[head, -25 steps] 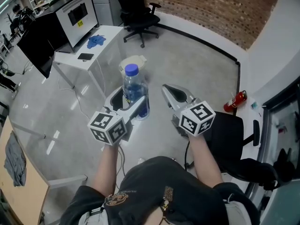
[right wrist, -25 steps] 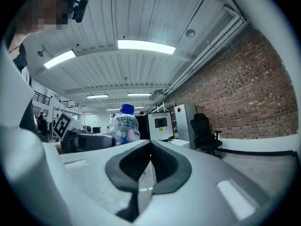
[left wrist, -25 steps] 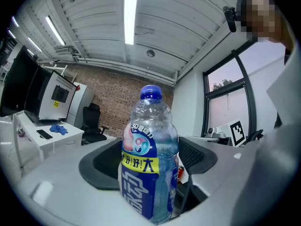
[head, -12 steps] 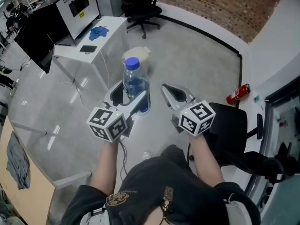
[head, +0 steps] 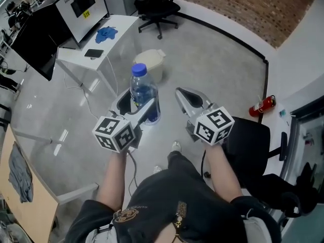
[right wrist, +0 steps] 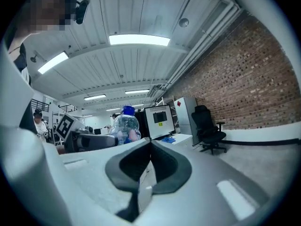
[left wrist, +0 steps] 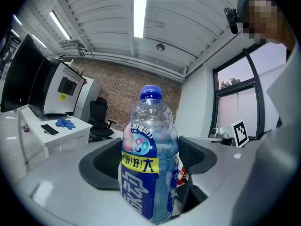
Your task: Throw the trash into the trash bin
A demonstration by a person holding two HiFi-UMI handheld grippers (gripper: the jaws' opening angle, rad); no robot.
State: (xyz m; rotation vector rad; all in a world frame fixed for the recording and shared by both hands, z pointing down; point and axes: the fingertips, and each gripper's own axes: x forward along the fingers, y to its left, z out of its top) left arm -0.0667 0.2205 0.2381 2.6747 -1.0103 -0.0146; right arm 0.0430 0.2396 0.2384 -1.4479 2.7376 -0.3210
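A clear plastic bottle point(head: 143, 94) with a blue cap and a blue label stands upright between the jaws of my left gripper point(head: 135, 107), which is shut on it. The same bottle point(left wrist: 149, 164) fills the middle of the left gripper view and shows small at the left of the right gripper view as the bottle point(right wrist: 125, 124). Ahead of the bottle on the floor stands a cream trash bin point(head: 149, 64) with its lid on. My right gripper point(head: 188, 100) is held beside the left one, shut and holding nothing; its jaws meet in the right gripper view point(right wrist: 149, 160).
A white table point(head: 96, 42) with a blue cloth point(head: 105, 34) and a phone point(head: 93, 53) stands left of the bin. A black office chair point(head: 155, 9) is at the back, another chair point(head: 252, 146) at my right. A red fire extinguisher point(head: 261, 107) leans by the wall.
The whole scene has slid a little as I step forward; the bin and the table sit slightly lower and nearer. Both grippers keep their pose, the left still clamped on the bottle.
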